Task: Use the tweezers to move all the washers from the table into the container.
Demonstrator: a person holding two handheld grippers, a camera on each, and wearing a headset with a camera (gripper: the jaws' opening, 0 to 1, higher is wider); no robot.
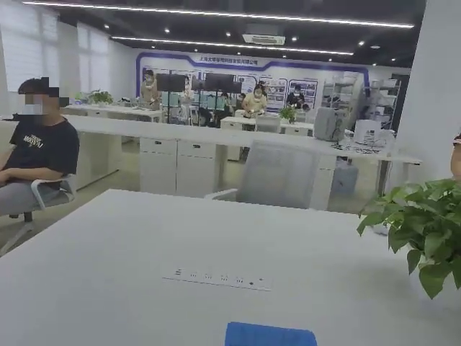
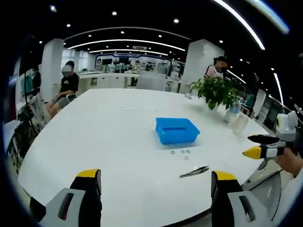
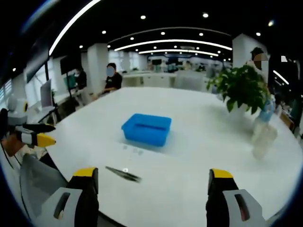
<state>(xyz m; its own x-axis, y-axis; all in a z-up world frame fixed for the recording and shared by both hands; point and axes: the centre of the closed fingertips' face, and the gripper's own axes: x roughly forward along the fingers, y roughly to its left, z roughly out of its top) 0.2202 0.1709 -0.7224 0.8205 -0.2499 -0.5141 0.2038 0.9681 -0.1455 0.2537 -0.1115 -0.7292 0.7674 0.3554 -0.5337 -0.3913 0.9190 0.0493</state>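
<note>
A blue container (image 2: 176,130) sits on the white table (image 2: 109,137), and its near rim (image 1: 270,335) shows at the bottom of the head view. Several small washers (image 2: 182,152) lie just in front of it, with metal tweezers (image 2: 195,171) lying flat a little nearer. My left gripper (image 2: 155,177) is open and empty, short of the table edge. My right gripper (image 3: 151,174) is open too, with nothing between its fingers; the tweezers (image 3: 123,174), washers (image 3: 132,150) and container (image 3: 146,128) lie ahead of it. Each gripper appears in the other's view, the right (image 2: 258,145) and the left (image 3: 35,135).
A potted plant (image 1: 425,223) stands at the table's right side, with clear bottles (image 3: 262,135) beside it. A socket strip (image 1: 220,277) is set into the tabletop beyond the container. A person (image 1: 36,151) sits at the far left; others work in the background.
</note>
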